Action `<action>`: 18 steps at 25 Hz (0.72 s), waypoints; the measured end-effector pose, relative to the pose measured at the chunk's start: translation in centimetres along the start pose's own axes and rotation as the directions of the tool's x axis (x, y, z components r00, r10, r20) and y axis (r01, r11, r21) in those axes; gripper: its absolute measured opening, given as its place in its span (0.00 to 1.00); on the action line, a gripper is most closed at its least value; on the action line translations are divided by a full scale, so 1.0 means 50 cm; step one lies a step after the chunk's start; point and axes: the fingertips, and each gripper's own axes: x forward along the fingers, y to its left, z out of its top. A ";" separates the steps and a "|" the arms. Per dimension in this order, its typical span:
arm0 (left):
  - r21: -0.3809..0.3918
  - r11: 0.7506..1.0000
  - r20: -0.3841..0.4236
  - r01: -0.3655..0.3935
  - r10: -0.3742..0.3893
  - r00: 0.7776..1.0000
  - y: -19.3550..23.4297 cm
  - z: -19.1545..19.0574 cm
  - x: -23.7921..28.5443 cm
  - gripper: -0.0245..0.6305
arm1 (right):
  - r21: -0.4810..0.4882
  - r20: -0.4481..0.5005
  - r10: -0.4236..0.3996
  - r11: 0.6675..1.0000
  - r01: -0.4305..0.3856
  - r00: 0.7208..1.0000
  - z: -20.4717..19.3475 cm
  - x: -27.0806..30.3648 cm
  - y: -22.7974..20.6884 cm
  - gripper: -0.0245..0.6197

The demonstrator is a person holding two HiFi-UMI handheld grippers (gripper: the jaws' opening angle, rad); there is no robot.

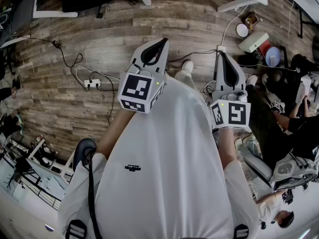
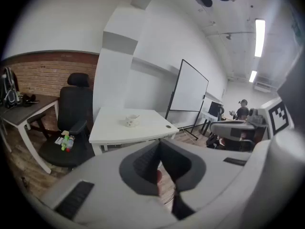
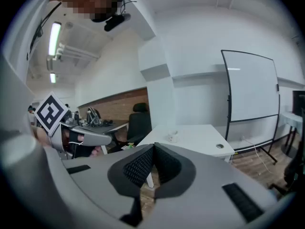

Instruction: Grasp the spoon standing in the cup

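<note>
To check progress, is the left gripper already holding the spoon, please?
No, the left gripper is shut on nothing, and the cup stands away on the white table.

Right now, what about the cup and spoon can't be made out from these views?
- Spoon: only a tiny sliver above the cup on the white table in the left gripper view; its lean and bowl are unreadable.
- Right gripper view: cup even smaller and hazy.
- Head view: table and cup fall outside the frame.
</note>
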 end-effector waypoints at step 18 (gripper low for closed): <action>-0.012 0.988 0.046 -0.154 0.154 0.987 -0.283 0.017 0.059 0.05 | 0.036 0.038 0.223 0.974 -0.224 0.974 -0.043 -0.116 -0.160 0.04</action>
